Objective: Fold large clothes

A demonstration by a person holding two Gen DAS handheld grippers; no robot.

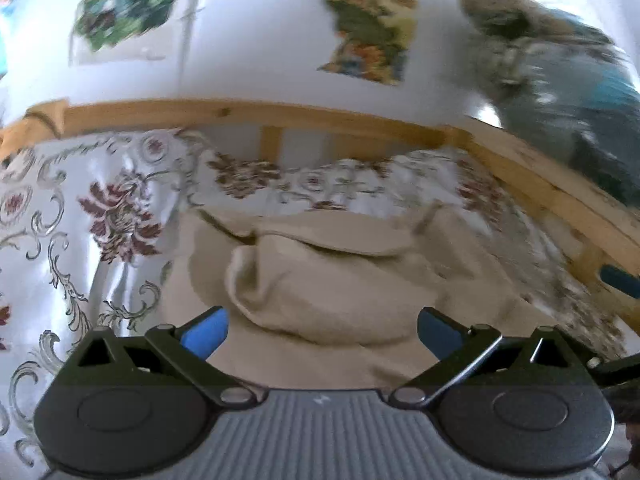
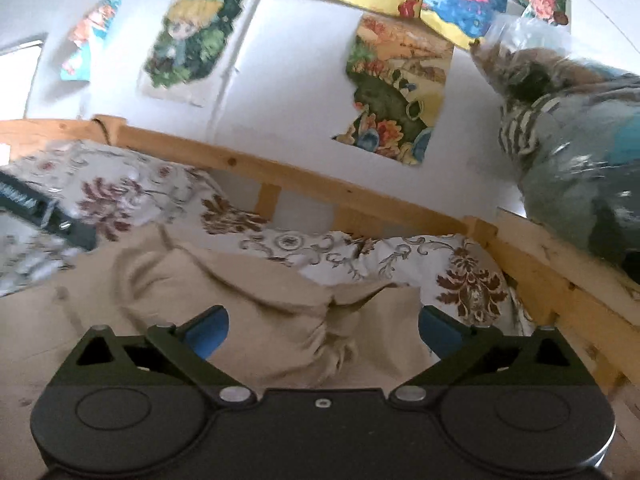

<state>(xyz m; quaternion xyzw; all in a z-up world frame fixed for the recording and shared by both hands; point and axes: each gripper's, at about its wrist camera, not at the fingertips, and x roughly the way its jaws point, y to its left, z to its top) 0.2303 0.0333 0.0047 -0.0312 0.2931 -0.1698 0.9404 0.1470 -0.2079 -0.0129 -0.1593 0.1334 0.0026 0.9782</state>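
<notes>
A beige garment (image 1: 320, 280) lies rumpled on a bed with a floral bedspread (image 1: 100, 208). My left gripper (image 1: 322, 330) is open, its blue pads (image 1: 208, 330) spread wide just above a rounded fold of the cloth. In the right wrist view the same beige garment (image 2: 248, 312) lies bunched, with a puckered gather under my right gripper (image 2: 324, 334). The right gripper is open, its pads (image 2: 210, 332) wide apart over the cloth. The left gripper's body (image 2: 44, 208) shows at the left edge of the right wrist view.
A wooden bed rail (image 2: 320, 188) runs behind the bed along a white wall with paper pictures (image 2: 396, 92). A bag of clothes in clear plastic (image 2: 572, 152) sits on the rail at the right. The floral bedspread (image 2: 400, 256) lies bunched beyond the garment.
</notes>
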